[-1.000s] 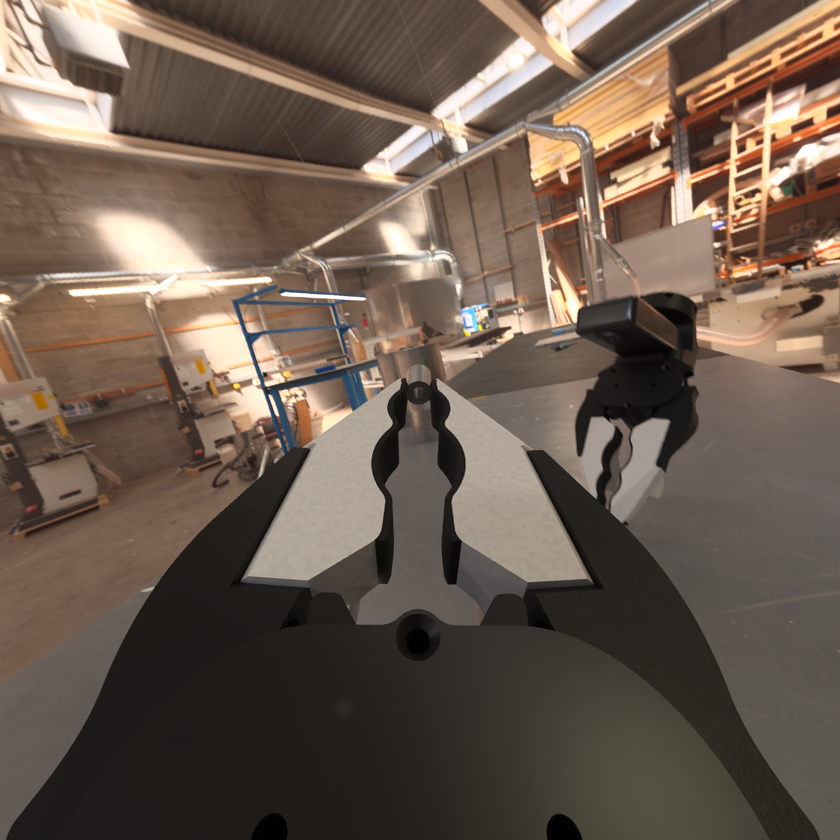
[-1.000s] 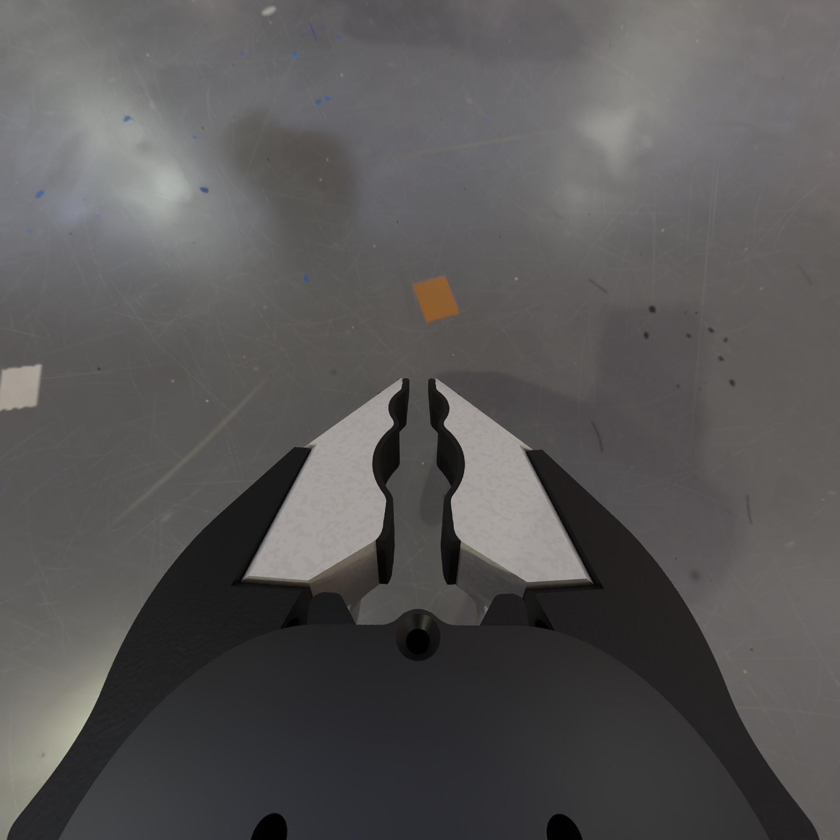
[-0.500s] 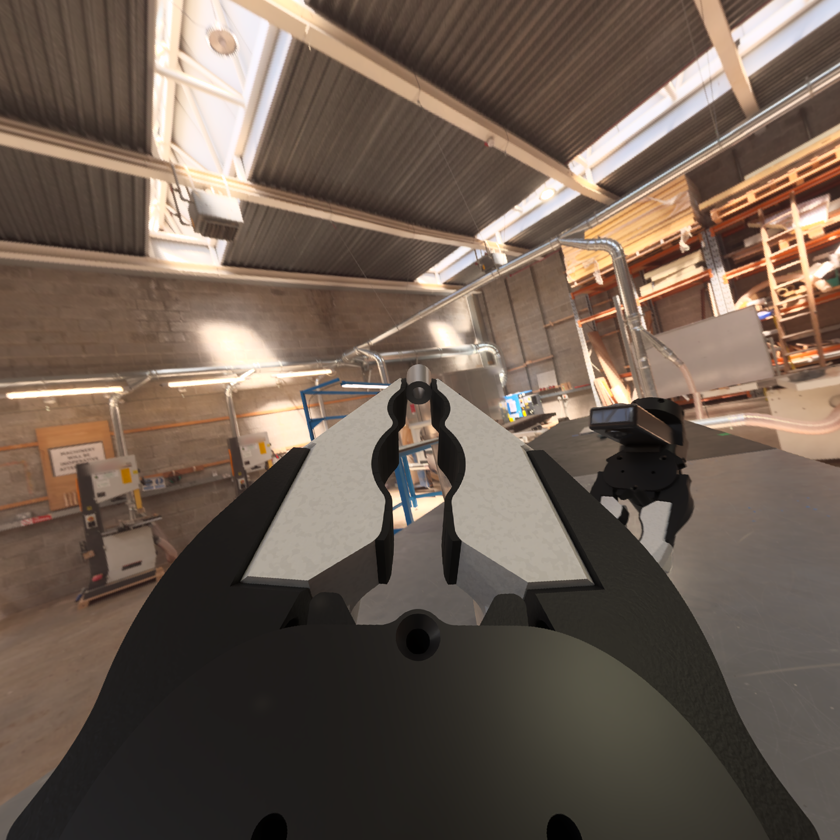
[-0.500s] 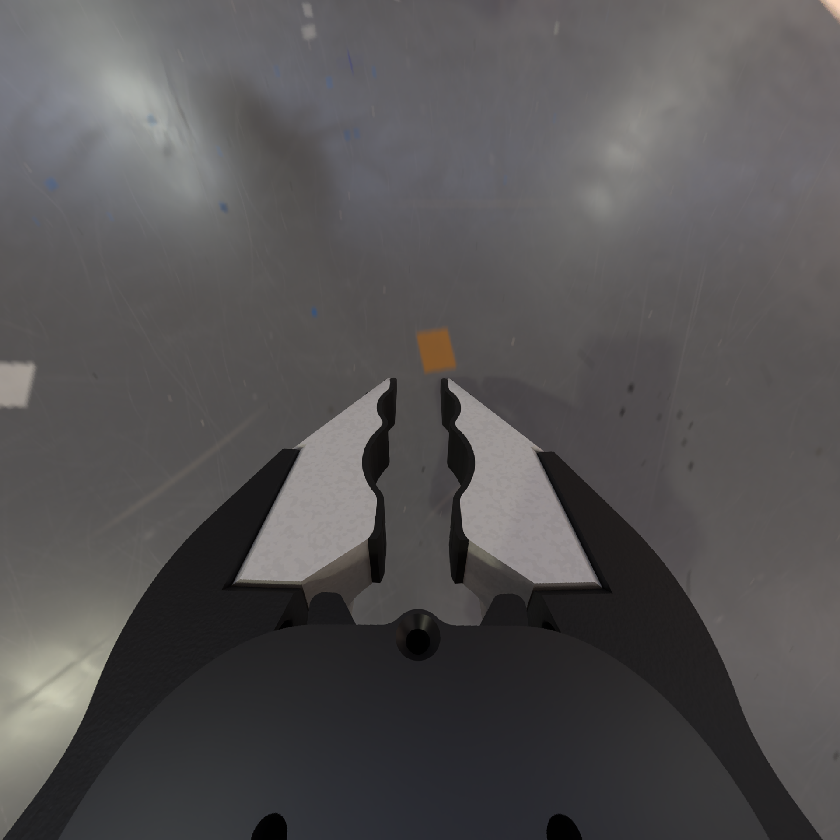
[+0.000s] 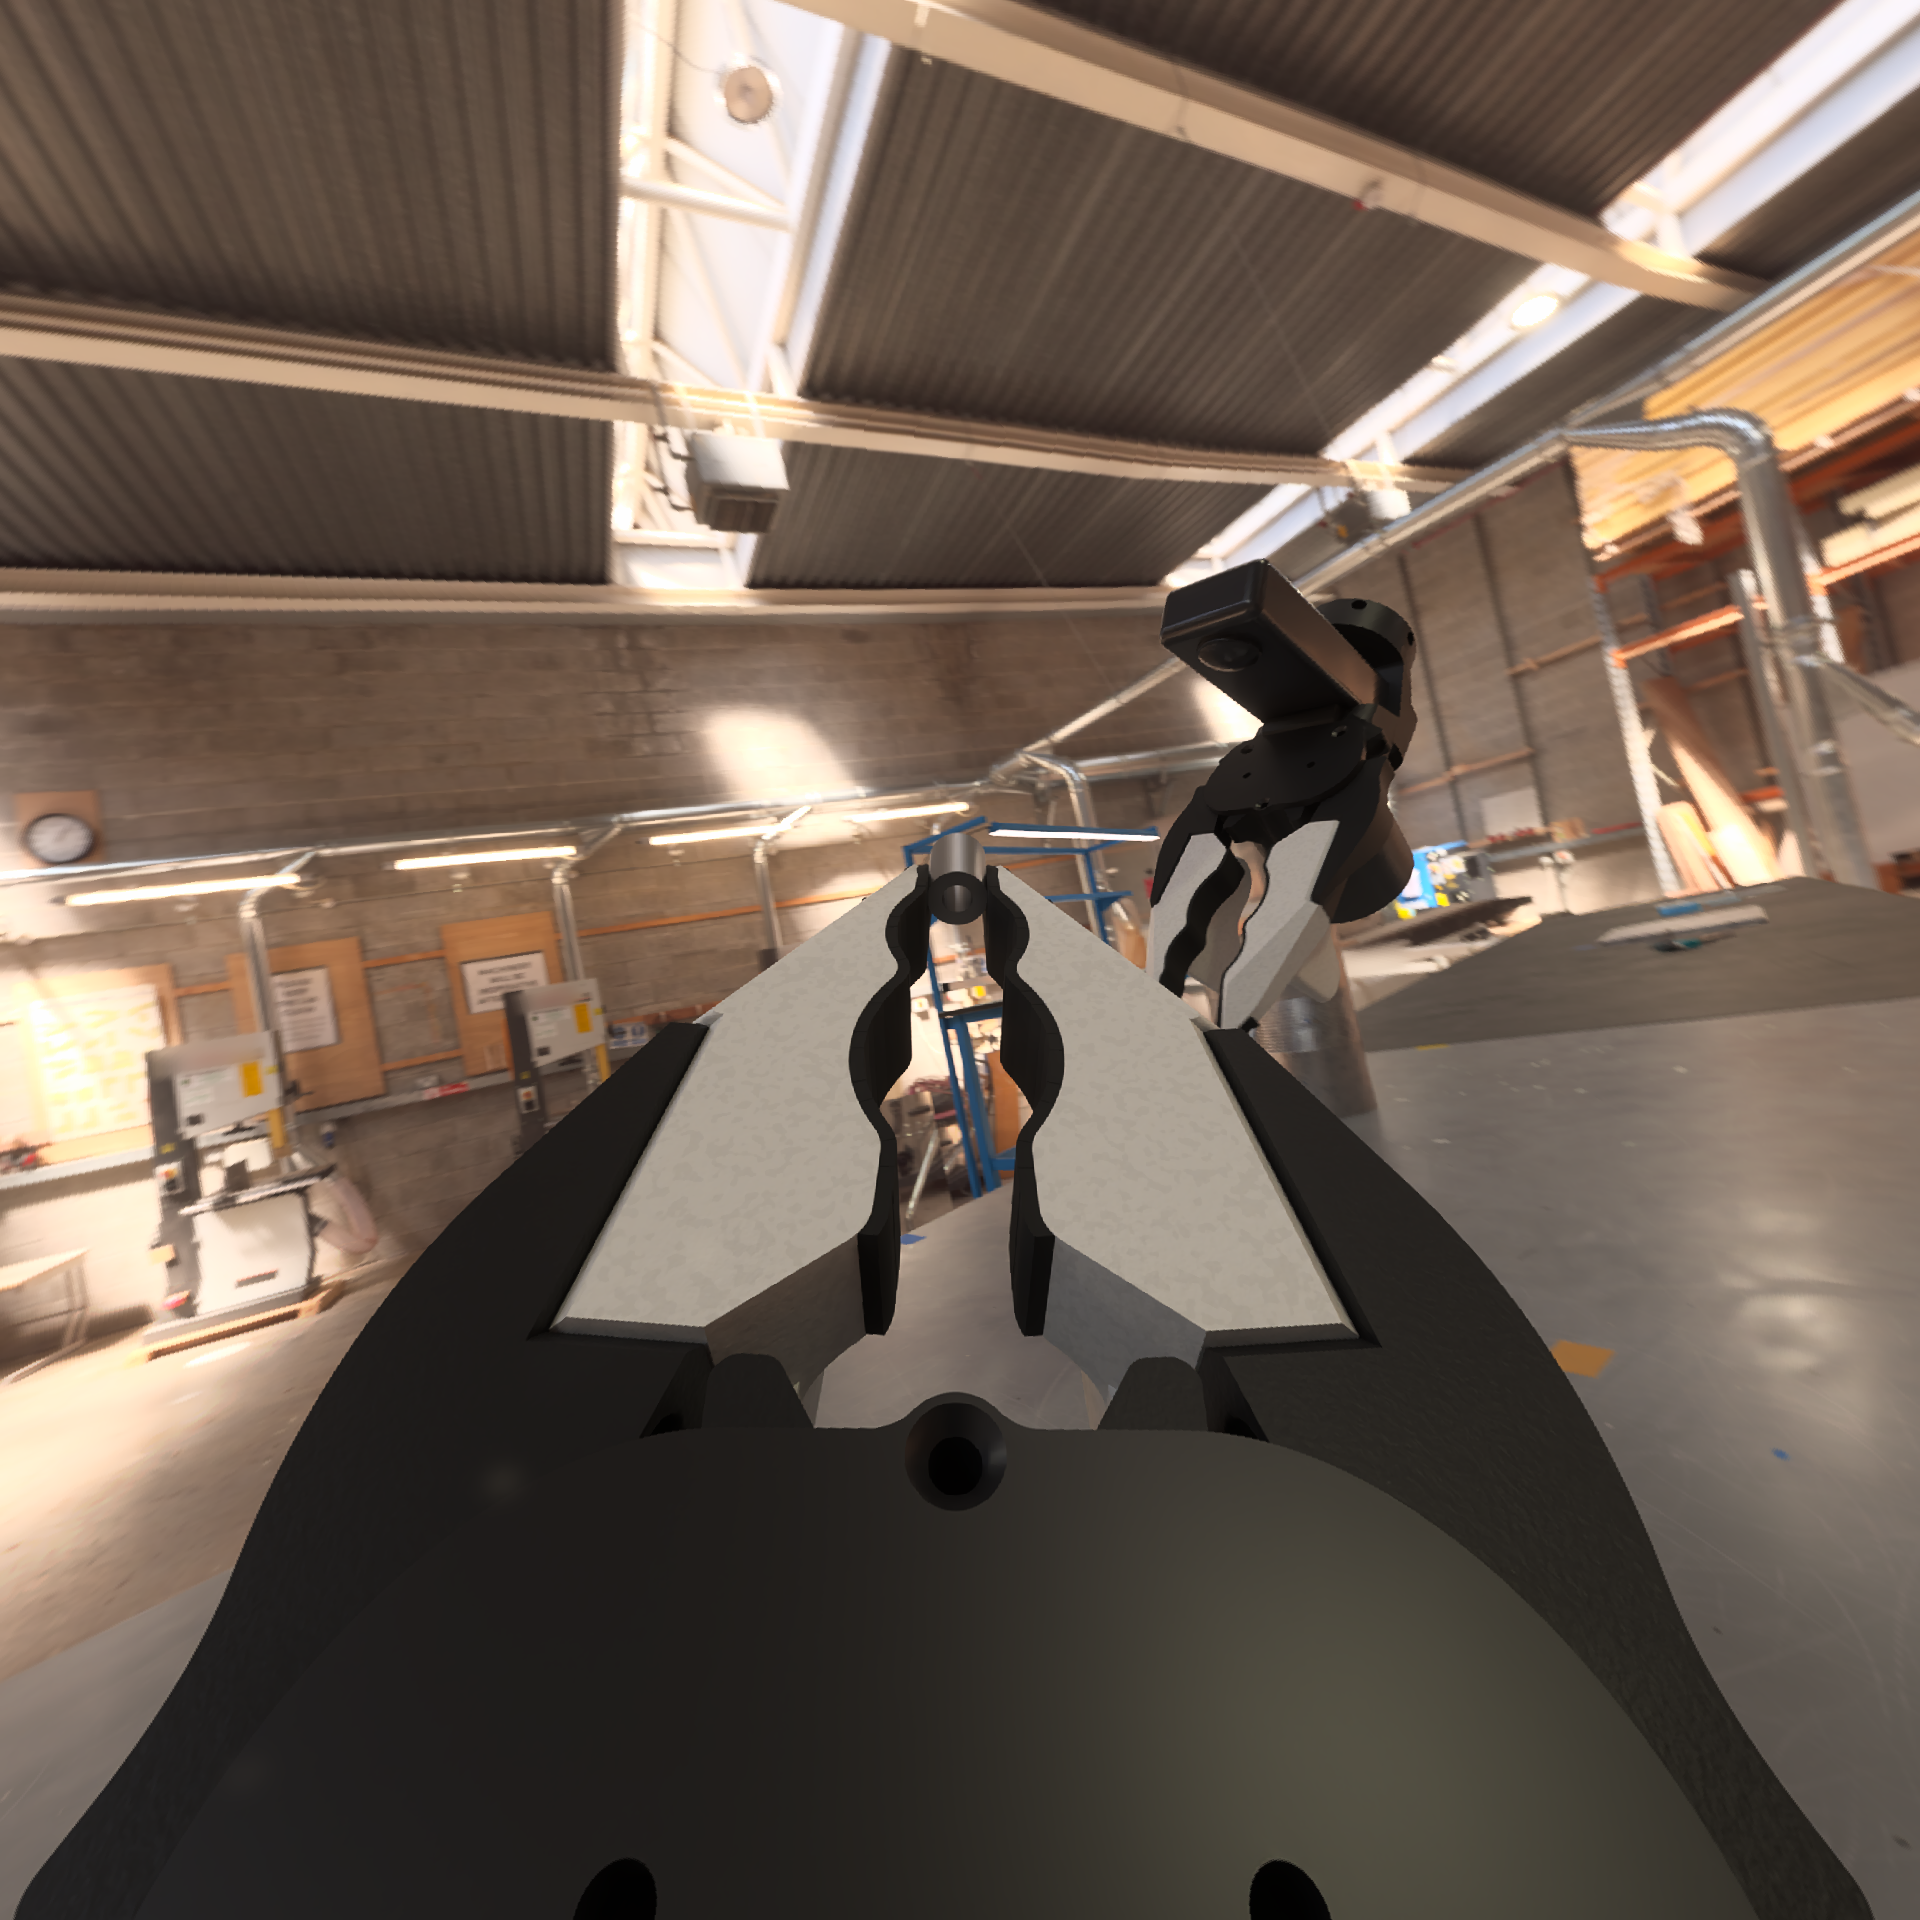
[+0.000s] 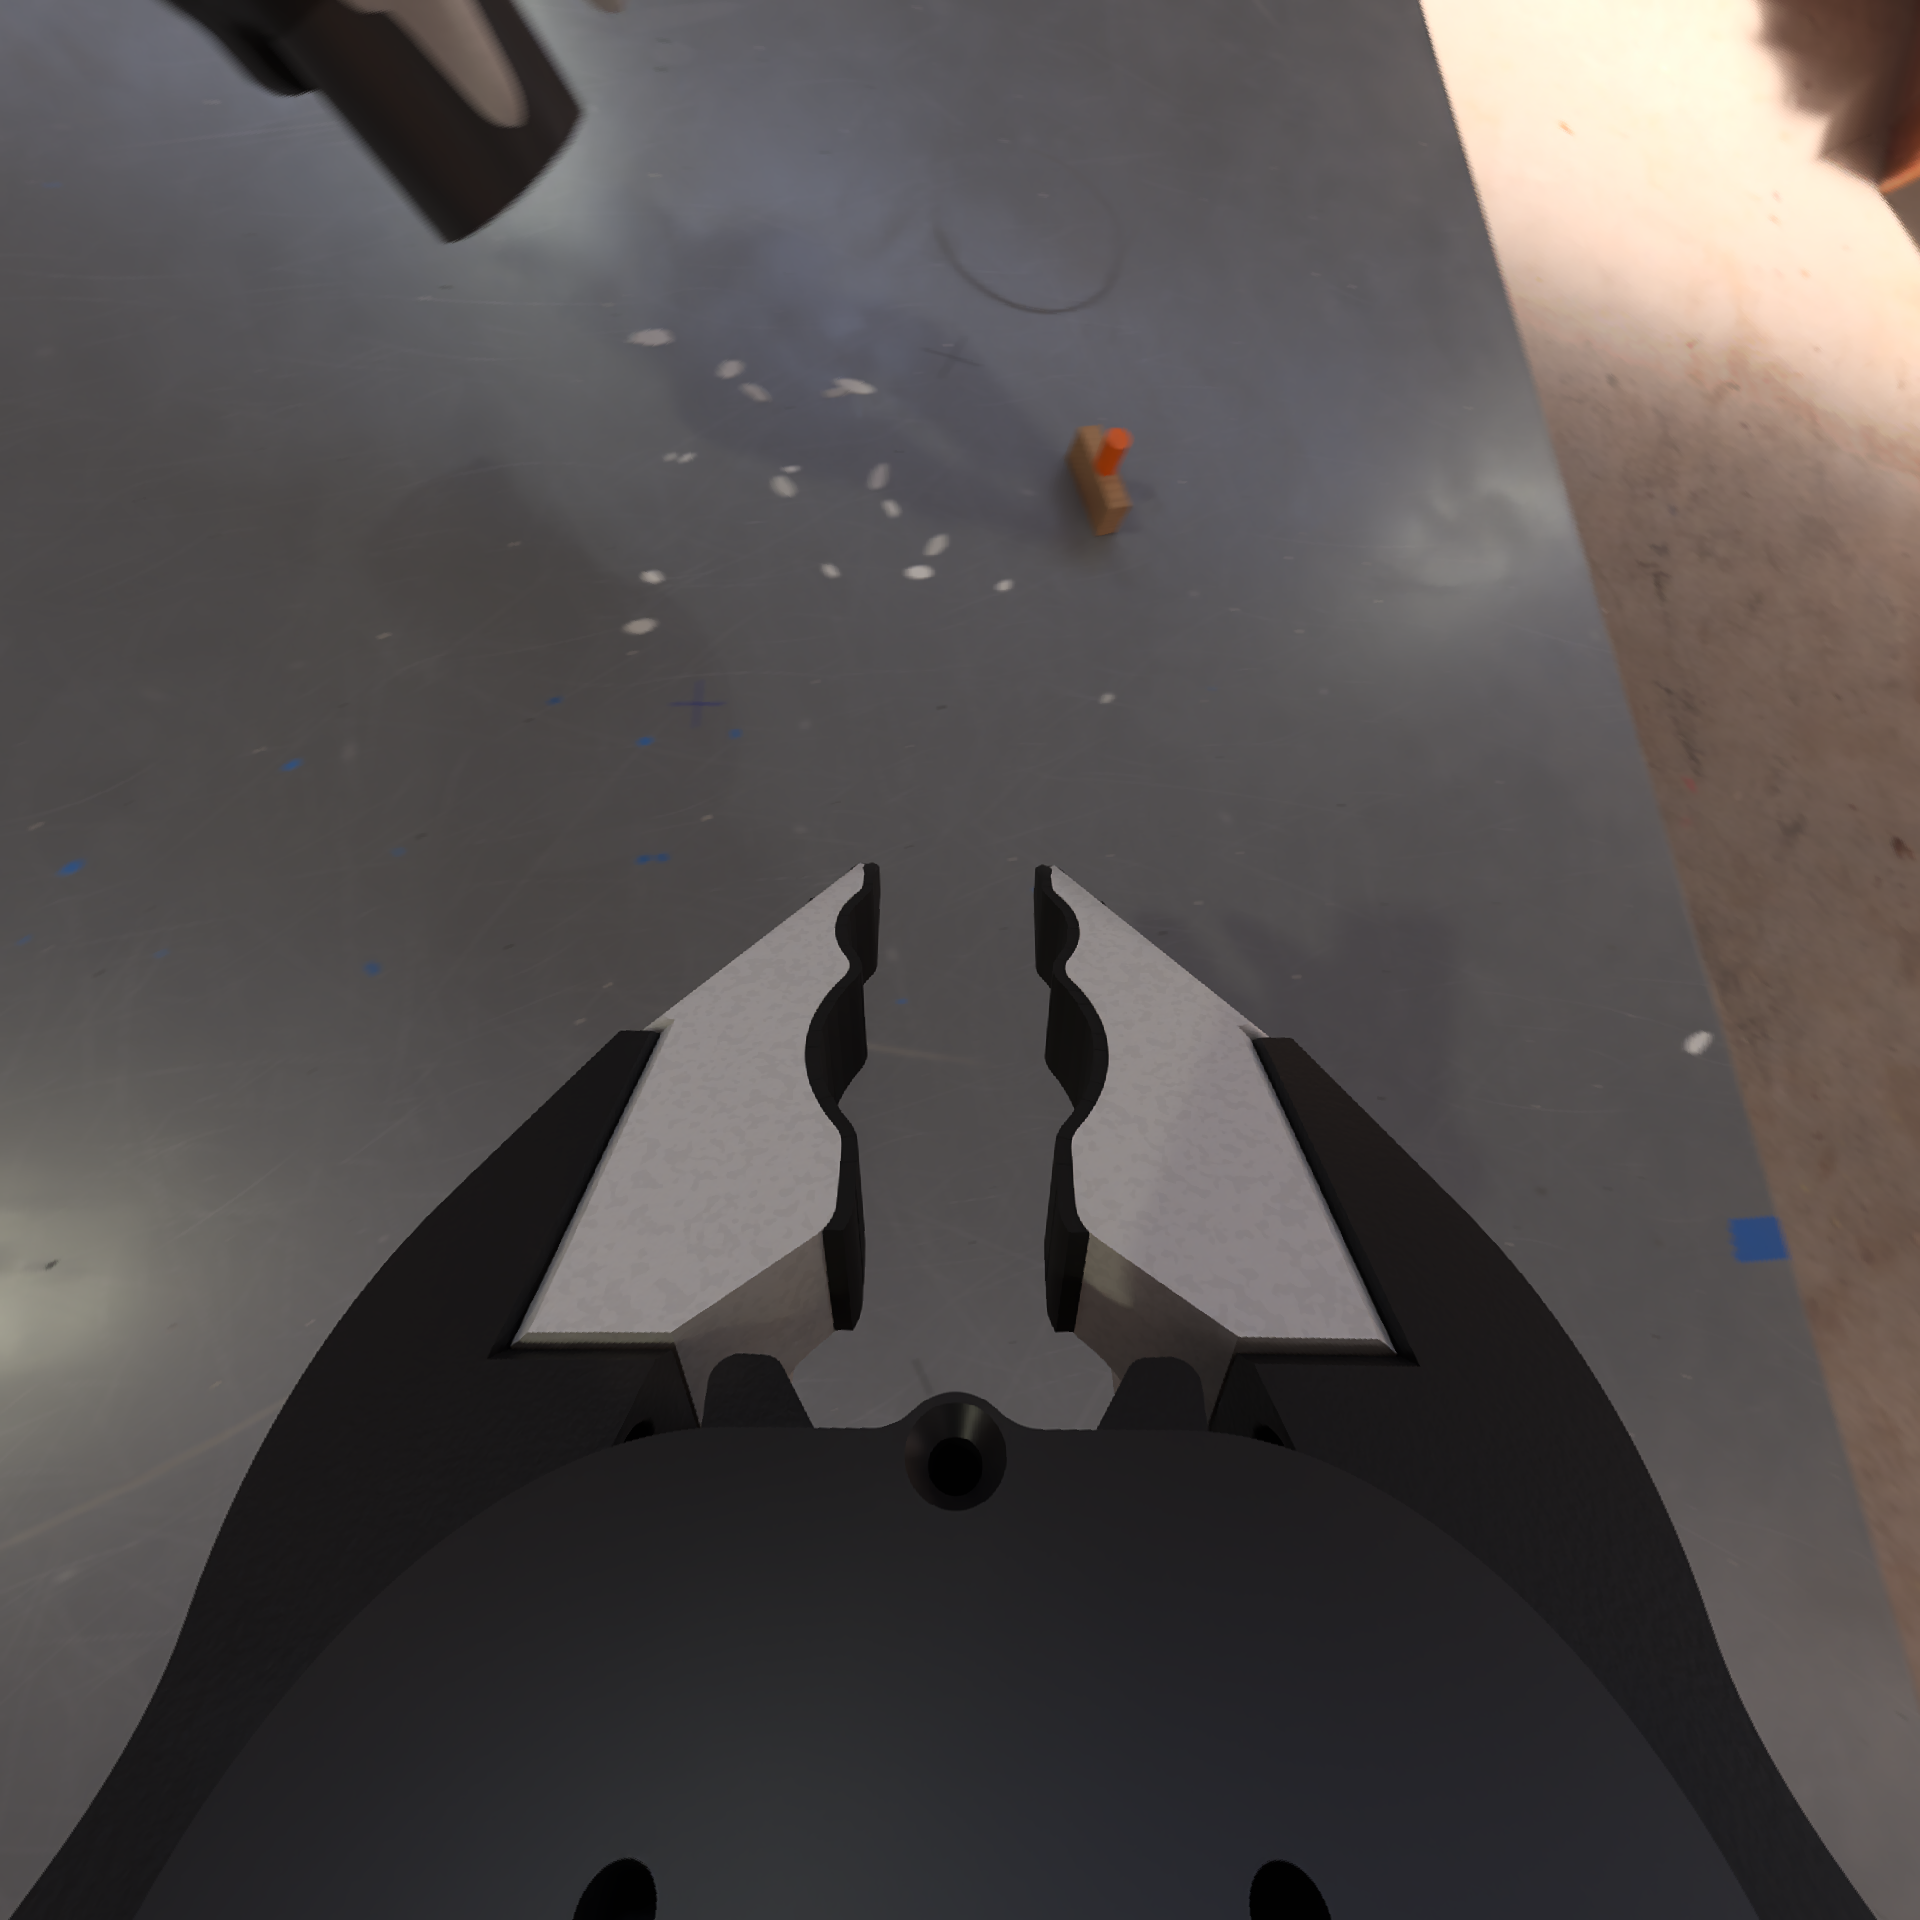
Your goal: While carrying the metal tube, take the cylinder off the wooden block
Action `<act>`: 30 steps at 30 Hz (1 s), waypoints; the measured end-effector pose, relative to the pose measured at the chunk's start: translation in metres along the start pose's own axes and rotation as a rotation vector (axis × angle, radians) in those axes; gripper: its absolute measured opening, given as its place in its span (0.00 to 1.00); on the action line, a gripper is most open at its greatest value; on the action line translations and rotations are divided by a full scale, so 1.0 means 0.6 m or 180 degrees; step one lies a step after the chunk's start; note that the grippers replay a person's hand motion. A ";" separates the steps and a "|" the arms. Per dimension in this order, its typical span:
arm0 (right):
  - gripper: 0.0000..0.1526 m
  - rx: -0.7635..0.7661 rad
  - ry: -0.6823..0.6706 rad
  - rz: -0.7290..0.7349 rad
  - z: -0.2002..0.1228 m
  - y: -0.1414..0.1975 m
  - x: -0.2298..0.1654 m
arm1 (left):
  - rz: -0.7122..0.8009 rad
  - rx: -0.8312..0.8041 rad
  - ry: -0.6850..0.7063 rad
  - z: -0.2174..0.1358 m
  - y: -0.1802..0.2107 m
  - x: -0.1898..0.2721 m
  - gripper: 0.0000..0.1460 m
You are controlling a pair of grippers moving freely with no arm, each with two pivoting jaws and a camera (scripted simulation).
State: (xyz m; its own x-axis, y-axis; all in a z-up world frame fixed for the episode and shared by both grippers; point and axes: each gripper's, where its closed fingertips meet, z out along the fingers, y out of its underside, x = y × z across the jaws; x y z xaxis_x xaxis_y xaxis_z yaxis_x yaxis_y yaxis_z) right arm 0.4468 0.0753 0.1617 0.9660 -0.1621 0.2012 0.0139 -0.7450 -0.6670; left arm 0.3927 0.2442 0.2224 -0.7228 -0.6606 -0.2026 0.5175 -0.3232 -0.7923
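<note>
left claw pinching the metal tube at its tips, aimed up at corrugated roof and brick wall. right claw spread and empty over the scuffed grey bench. ahead and right of it, the orange cylinder stands upright on the wooden block, near the bench edge.

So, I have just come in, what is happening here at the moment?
Two grippers are working over a grey table. The left gripper is shut on a small metal tube, pinched at its fingertips and held up in the air. The right gripper is open and empty, above the table. Ahead of it, a little to the right, an orange cylinder stands on a wooden block. Nothing touches the cylinder yet, so taking it off is not yet done.
</note>
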 end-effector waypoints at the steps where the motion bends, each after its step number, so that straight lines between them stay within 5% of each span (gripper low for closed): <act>1: 0.19 -0.0036 0.0047 0.0020 0.003 -0.007 0.018 | -0.0012 0.0019 -0.0087 -0.004 -0.001 -0.008 0.06; 7: 0.16 -0.0455 0.0119 0.0119 0.004 -0.007 0.082 | -0.0435 -0.0201 -0.0359 -0.022 0.023 -0.050 0.06; 10: 0.02 -0.0449 0.0240 0.0102 -0.024 0.008 0.084 | -0.0582 -0.0200 -0.0356 -0.023 0.027 -0.052 0.06; 14: 0.00 -0.0326 0.0315 0.0210 -0.070 0.043 0.072 | -0.0527 -0.0292 -0.0381 -0.022 0.034 -0.052 0.06; 24: 0.46 -0.0004 0.0036 0.0909 -0.114 0.081 0.055 | -0.0652 -0.0258 -0.0371 -0.022 0.035 -0.054 0.06; 30: 0.47 0.0561 0.0130 0.0547 -0.084 0.044 0.069 | -0.0533 -0.0302 -0.0439 -0.022 0.037 -0.057 0.06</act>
State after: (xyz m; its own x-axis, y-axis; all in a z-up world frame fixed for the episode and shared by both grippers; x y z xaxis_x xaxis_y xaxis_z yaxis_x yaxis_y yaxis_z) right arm 0.4743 0.0165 0.1887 0.9469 -0.3053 0.1005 -0.1013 -0.5803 -0.8081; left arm 0.4229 0.2689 0.2041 -0.7222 -0.6916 0.0117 0.3454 -0.3752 -0.8602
